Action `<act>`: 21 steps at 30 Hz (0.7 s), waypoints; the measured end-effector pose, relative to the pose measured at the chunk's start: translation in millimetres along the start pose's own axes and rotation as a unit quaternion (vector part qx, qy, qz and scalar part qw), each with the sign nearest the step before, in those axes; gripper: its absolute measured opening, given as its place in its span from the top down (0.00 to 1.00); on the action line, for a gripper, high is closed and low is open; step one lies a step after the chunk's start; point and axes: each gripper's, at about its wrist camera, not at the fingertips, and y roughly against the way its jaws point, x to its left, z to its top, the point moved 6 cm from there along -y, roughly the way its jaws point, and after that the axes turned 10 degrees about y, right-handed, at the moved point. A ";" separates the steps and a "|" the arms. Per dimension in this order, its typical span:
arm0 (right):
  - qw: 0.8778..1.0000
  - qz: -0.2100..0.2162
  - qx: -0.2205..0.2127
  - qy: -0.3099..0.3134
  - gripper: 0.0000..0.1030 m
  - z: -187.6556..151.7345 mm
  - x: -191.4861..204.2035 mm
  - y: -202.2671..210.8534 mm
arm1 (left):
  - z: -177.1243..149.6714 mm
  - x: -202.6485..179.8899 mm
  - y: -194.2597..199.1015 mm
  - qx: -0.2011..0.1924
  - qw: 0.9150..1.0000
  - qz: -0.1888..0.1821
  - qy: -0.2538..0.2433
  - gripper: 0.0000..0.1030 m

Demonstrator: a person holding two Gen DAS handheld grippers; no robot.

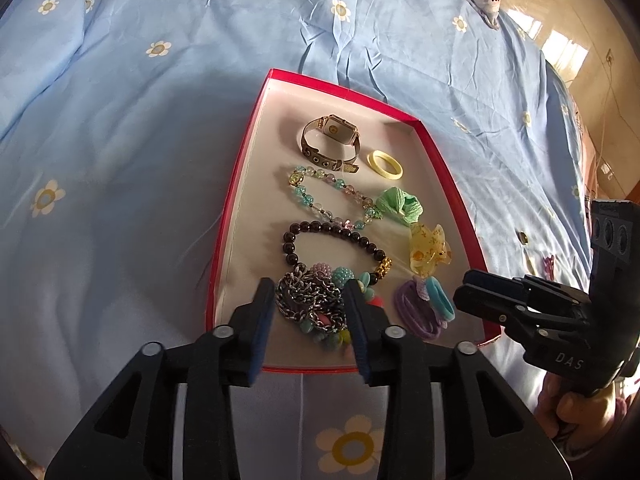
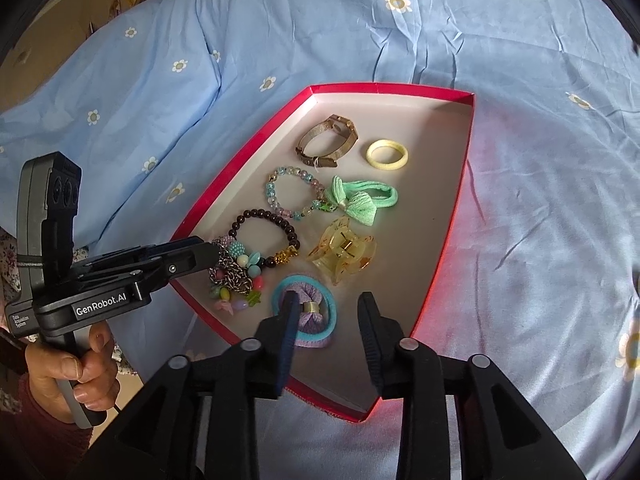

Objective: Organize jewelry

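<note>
Eight pieces lie in the tray (image 2: 460, 216), none outside; sorting looks near done. Left claw (image 1: 308, 304) open astride the chain (image 1: 310, 300) at 6 o'clock; right claw (image 2: 328, 320) open, empty.

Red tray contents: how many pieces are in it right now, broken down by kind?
In the red tray:
Watch: 1
Bracelets: 3 (pastel bead bracelet, dark bead bracelet, chain charm bracelet)
Hair ties: 3 (yellow hair tie, green bow hair tie, blue-purple hair tie)
Claw clip: 1
Total: 8
</note>
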 end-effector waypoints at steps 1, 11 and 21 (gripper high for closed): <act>1.000 -0.001 -0.003 -0.001 0.60 0.1 -0.5 1.2 | -0.2 -0.6 1.4 -0.002 1.000 0.001 0.000 0.59; 0.996 -0.016 -0.083 -0.022 0.34 5.0 -7.9 34.6 | 1.3 -9.8 25.4 -0.037 0.999 0.003 -0.001 0.31; 0.993 -0.008 -0.112 -0.025 0.14 0.0 -6.3 53.3 | -11.0 -10.0 42.4 -0.058 0.998 0.016 0.020 0.15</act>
